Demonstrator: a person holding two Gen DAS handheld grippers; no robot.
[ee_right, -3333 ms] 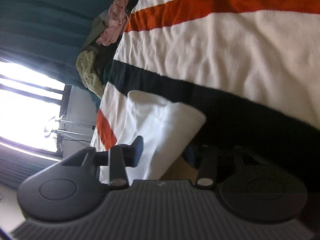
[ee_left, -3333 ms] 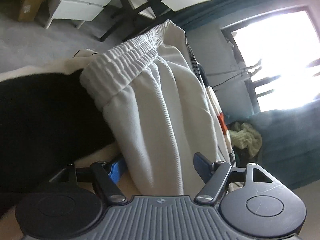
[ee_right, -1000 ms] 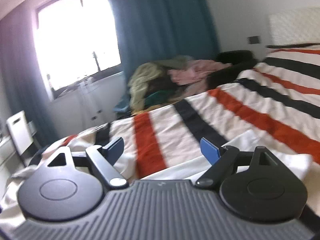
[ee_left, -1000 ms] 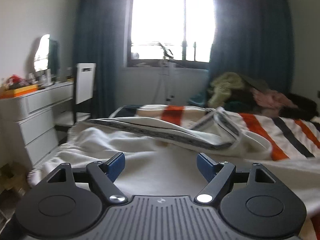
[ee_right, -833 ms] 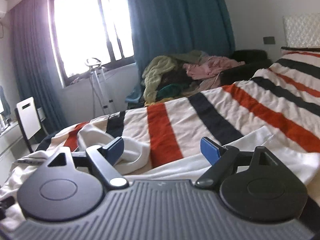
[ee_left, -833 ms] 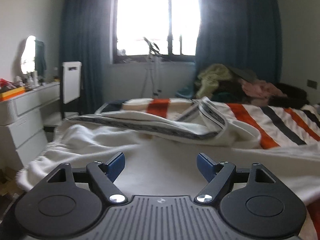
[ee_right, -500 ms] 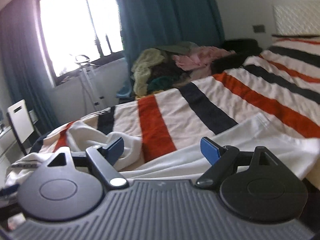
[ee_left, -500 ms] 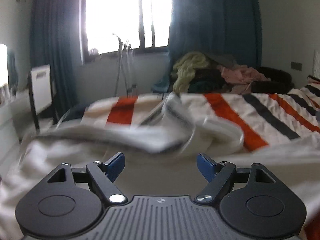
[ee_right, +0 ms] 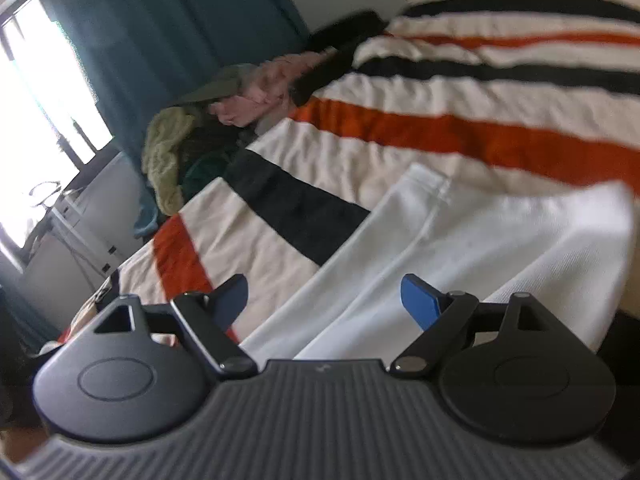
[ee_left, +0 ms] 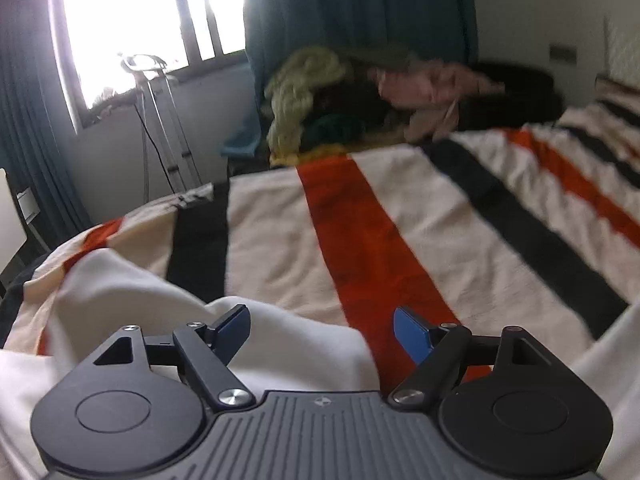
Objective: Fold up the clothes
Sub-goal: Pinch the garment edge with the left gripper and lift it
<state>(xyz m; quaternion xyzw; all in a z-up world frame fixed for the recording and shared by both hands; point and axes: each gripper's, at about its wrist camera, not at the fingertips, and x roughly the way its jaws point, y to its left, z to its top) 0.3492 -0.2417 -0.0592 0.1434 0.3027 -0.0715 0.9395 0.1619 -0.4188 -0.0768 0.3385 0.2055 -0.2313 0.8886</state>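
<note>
White garment (ee_right: pixel 460 240) lying folded lengthwise, flat on striped bedspread (ee_right: pixel 420 132); hem visible at far end.

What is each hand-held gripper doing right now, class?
Left hand-held gripper: open, holding nothing.
Right hand-held gripper: open, holding nothing.

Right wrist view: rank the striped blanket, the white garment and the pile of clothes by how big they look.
1. striped blanket
2. white garment, though it lies nearest the camera
3. pile of clothes, far off, so true size is unsure
</note>
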